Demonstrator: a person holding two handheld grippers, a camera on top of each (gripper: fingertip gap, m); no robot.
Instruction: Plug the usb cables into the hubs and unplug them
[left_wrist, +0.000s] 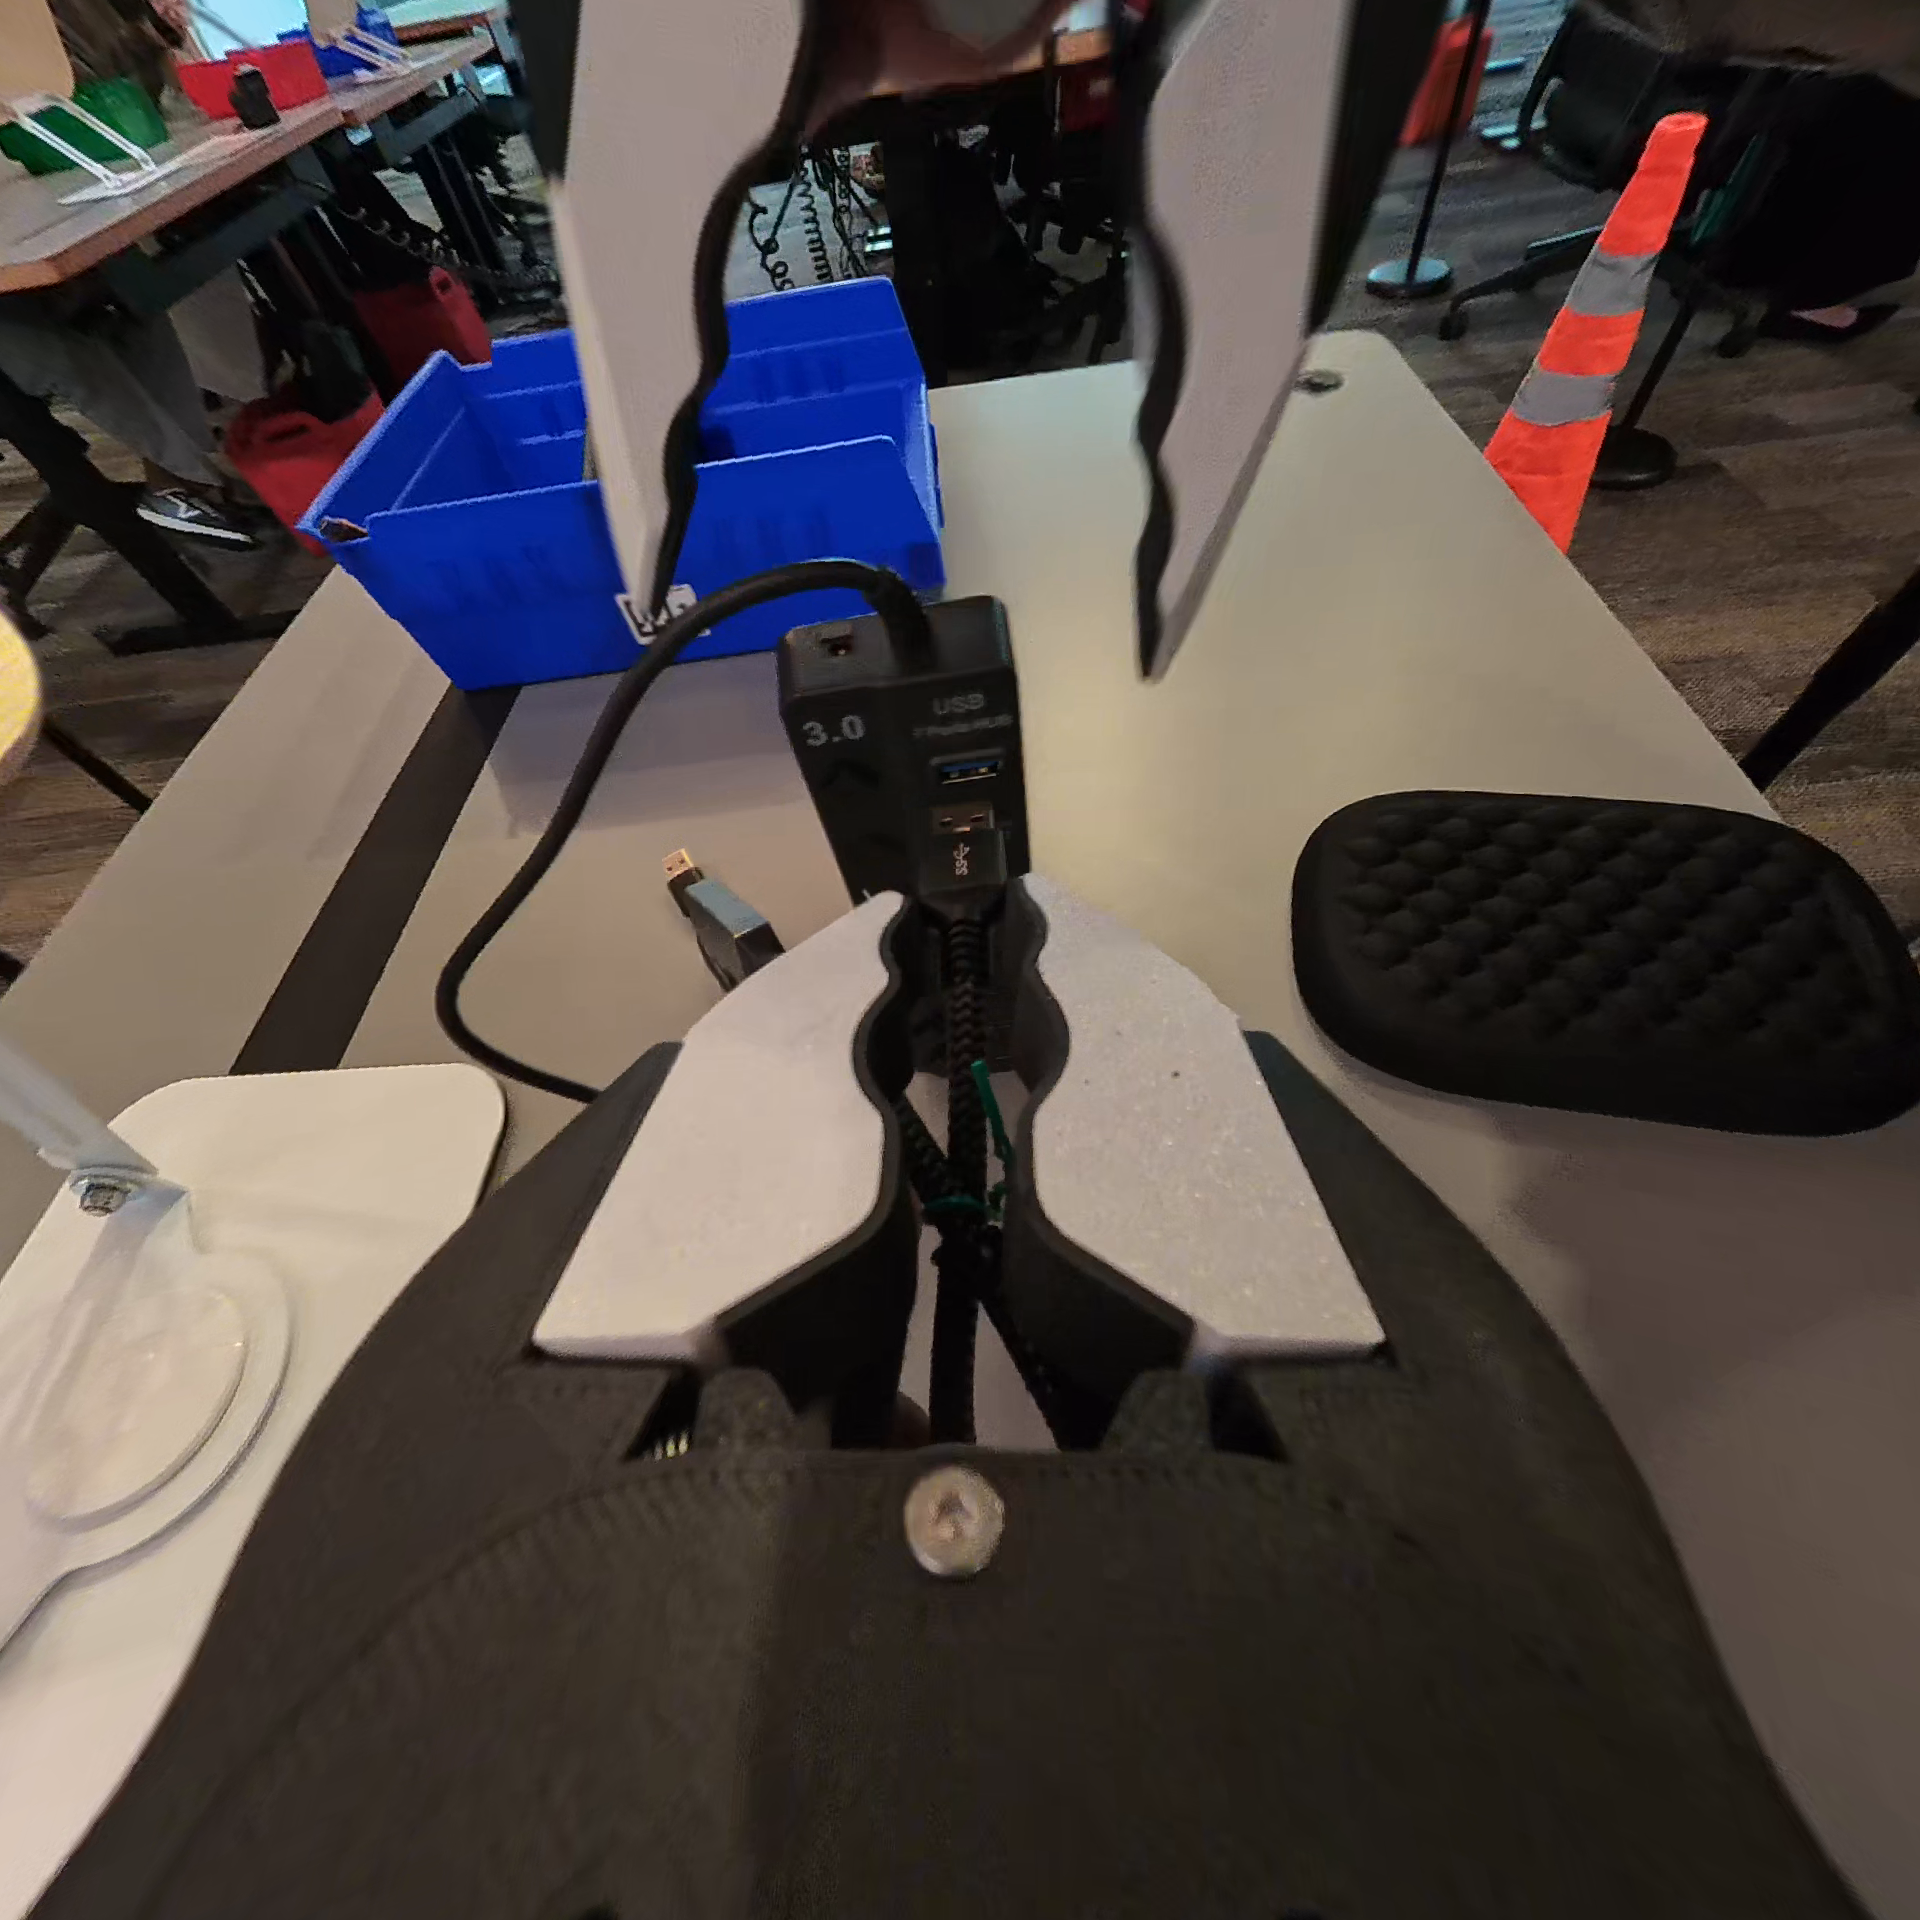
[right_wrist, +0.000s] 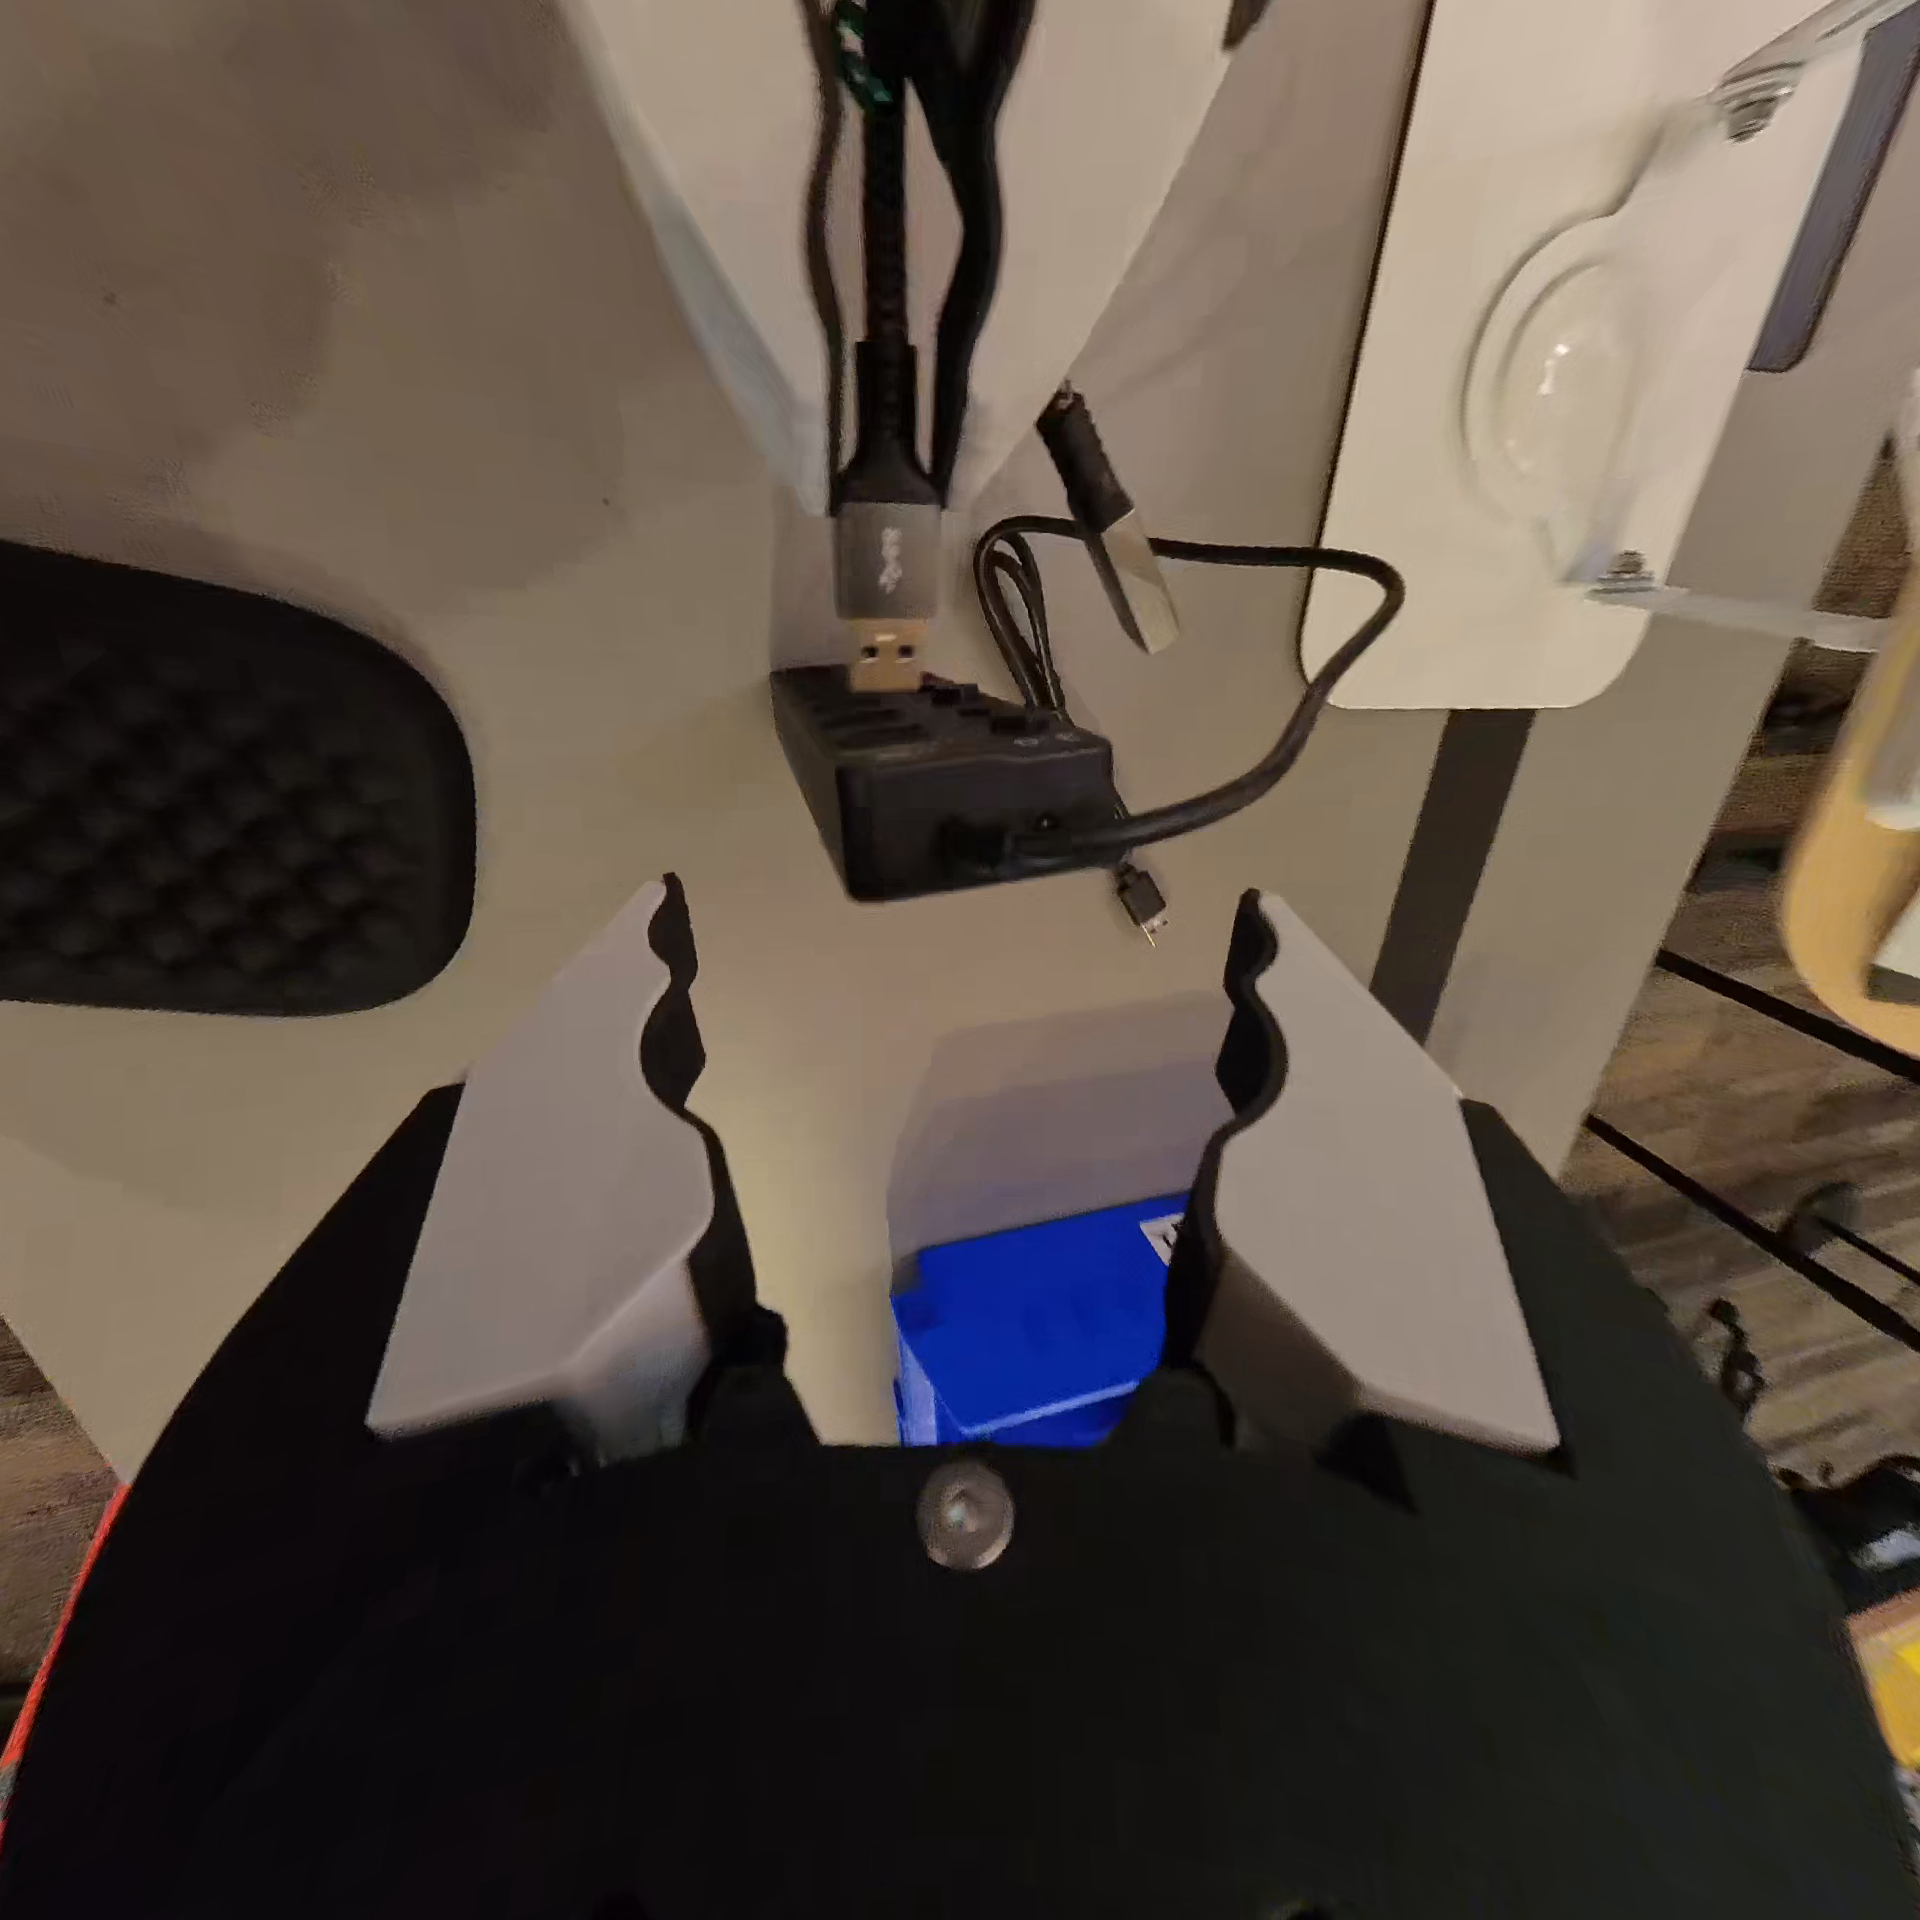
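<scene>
Left gripper clamps the braided USB cable just behind its plug, whose metal tip meets a port of the black hub on the desk, long axis in line with the port. Right gripper hovers open beyond the hub. Whether the blue bin holds anything cannot be told.

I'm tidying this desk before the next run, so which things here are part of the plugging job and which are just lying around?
In the job:
- hub
- USB plug, held at a hub port
- left gripper, shut on the plug
- right gripper, open near the hub
- loose plug

Lying about:
- blue bin
- wrist pad
- white stand
- cone
</scene>
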